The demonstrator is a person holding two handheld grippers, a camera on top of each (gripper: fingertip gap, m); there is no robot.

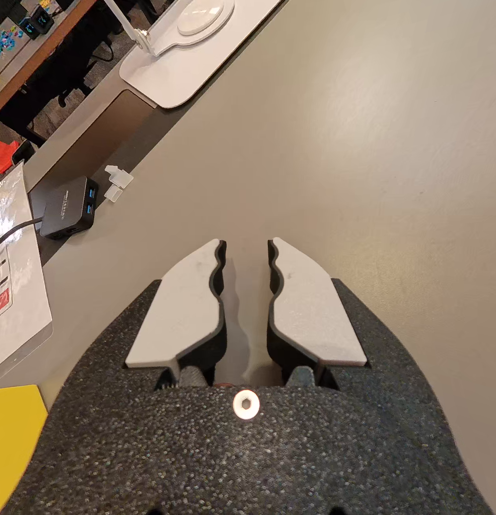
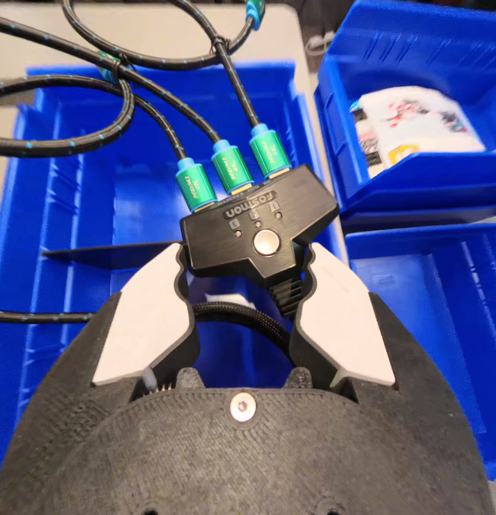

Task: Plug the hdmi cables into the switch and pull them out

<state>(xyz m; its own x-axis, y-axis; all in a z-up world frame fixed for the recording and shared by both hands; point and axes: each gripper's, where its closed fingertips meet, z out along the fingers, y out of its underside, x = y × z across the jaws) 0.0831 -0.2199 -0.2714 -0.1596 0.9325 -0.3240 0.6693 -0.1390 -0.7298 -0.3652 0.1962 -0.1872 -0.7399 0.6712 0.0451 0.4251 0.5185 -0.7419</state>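
In the right wrist view my right gripper point(image 2: 245, 257) is shut on the narrow rear end of a black HDMI switch point(image 2: 258, 220) and holds it above a blue bin. Three green HDMI plugs point(image 2: 233, 170) sit side by side in the switch's far edge. Their black braided cables point(image 2: 129, 92) loop away to the upper left. The switch's own black cable point(image 2: 235, 312) curls back between my fingers. In the left wrist view my left gripper point(image 1: 247, 245) is open and empty above a beige table point(image 1: 352, 139), with no cable or switch near it.
A large blue bin point(image 2: 102, 195) lies under the switch. Two more blue bins stand to the right; the upper one point(image 2: 408, 41) holds a white box point(image 2: 408, 131). In the left wrist view, a dark hub point(image 1: 65, 209), small white caps point(image 1: 117, 181), a white pad point(image 1: 185, 69) and a yellow sheet point(image 1: 12, 432).
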